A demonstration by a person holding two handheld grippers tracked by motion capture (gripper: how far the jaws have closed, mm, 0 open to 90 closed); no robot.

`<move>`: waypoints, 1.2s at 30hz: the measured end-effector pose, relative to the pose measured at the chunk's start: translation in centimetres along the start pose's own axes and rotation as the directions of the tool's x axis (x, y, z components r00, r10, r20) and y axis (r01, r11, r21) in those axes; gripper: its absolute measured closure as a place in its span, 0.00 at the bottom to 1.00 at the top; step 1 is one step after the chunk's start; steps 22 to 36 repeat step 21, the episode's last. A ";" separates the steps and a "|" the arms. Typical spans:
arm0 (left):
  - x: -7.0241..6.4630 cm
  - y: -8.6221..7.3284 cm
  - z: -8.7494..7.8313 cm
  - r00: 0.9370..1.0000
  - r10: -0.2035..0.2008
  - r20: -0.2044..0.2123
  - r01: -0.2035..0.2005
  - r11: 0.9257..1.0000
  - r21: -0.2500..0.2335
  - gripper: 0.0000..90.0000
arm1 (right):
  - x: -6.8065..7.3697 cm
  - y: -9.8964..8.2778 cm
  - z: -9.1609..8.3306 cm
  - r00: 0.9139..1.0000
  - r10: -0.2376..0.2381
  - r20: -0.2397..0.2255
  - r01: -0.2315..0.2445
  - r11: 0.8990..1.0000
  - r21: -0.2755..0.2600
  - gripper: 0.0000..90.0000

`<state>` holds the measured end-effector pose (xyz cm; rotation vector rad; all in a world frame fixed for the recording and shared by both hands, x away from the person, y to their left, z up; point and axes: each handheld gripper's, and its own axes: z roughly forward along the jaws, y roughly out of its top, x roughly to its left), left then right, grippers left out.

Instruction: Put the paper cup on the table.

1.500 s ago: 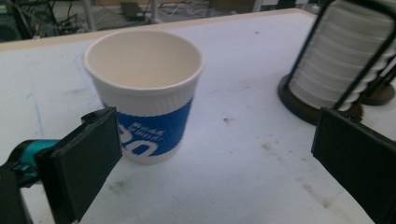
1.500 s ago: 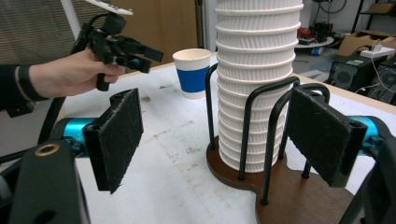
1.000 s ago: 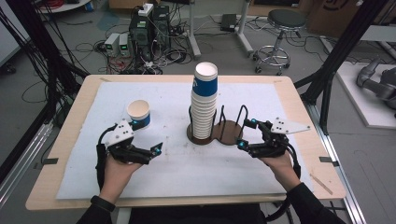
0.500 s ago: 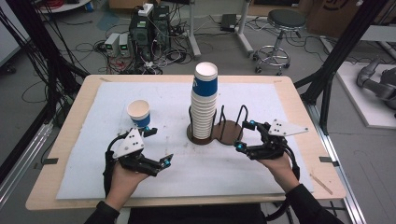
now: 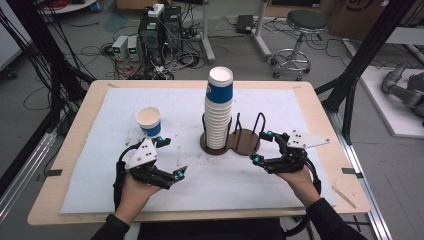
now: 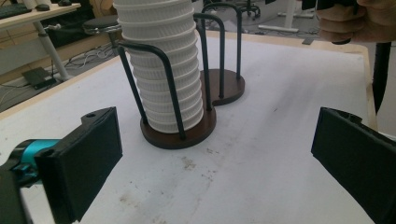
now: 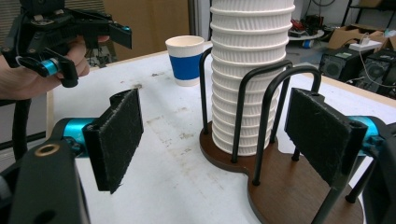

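High view. Wooden desk [image 5: 320, 107] covered by a white sheet. At centre, a dark brown double-bay cup holder with black wire hoops [image 5: 235, 142]; left bay loaded with a tall stack of white ribbed paper cups [image 5: 218, 117], topmost cup banded blue. Right bay vacant. Single white paper cup with blue band [image 5: 149, 121] upright on the sheet, well left of the holder, just beyond the left hand. Left tongs [image 5: 170, 159] held above the sheet near the front left, jaws spread wide, nothing between them, aimed toward the holder. Right tongs [image 5: 263, 146] held at the front right, just beside the vacant bay's hoops, jaws apart.

Left gripper view. Two black padded jaws at the lower corners, far apart, bare sheet between them. Cup stack [image 6: 163, 65] and holder base [image 6: 187, 130] straight ahead, near but apart from the jaws. Other hand [image 6: 359, 21] at upper right.

Right gripper view. Jaws parted, pads facing each other, no pad pressed on anything. Wire hoops [image 7: 266, 116] of the holder standing between and just ahead of the pads; whether the right pad touches a hoop cannot be told. Cup stack [image 7: 247, 70] behind the hoops, seated in the far bay. Single banded cup [image 7: 186, 60] farther back, left of the stack. Left tongs [image 7: 91, 39] at upper left, spread, empty.
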<state>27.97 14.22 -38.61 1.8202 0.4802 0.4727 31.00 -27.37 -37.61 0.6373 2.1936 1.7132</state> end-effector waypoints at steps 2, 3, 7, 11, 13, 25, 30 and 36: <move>0.0 -0.1 0.0 1.000 0.002 -0.002 -0.002 1.000 0.003 0.02 | 0.0 0.0 0.0 1.000 0.000 0.002 0.000 1.000 -0.001 0.22; 0.0 -0.1 0.0 1.000 -0.003 -0.005 0.003 1.000 0.000 0.02 | 0.0 0.0 0.0 1.000 0.000 0.002 0.000 1.000 -0.001 0.22; 0.1 -0.2 0.1 1.000 -0.003 -0.010 0.003 1.000 0.006 0.02 | 0.0 0.0 0.0 1.000 0.010 -0.003 -0.010 1.000 -0.001 0.22; 0.0 -0.1 0.0 1.000 0.002 -0.011 -0.002 1.000 -0.003 0.02 | 0.0 0.0 0.0 1.000 0.010 0.002 -0.010 1.000 -0.007 0.22; -0.1 0.0 -0.1 1.000 0.005 -0.012 -0.005 1.000 -0.006 0.02 | 0.0 0.0 0.0 1.000 0.009 0.002 -0.009 1.000 -0.005 0.22; 0.0 0.0 0.1 1.000 -0.001 -0.012 0.000 1.000 -0.007 0.02 | -0.2 0.0 0.0 1.000 0.001 -0.002 -0.001 1.000 -0.010 0.22; 0.0 0.0 0.1 1.000 -0.001 -0.012 0.000 1.000 -0.007 0.02 | -0.2 0.0 0.0 1.000 0.001 -0.002 -0.001 1.000 -0.010 0.22; 0.0 0.0 0.1 1.000 -0.001 -0.012 0.000 1.000 -0.007 0.02 | -0.2 0.0 0.0 1.000 0.001 -0.002 -0.001 1.000 -0.010 0.22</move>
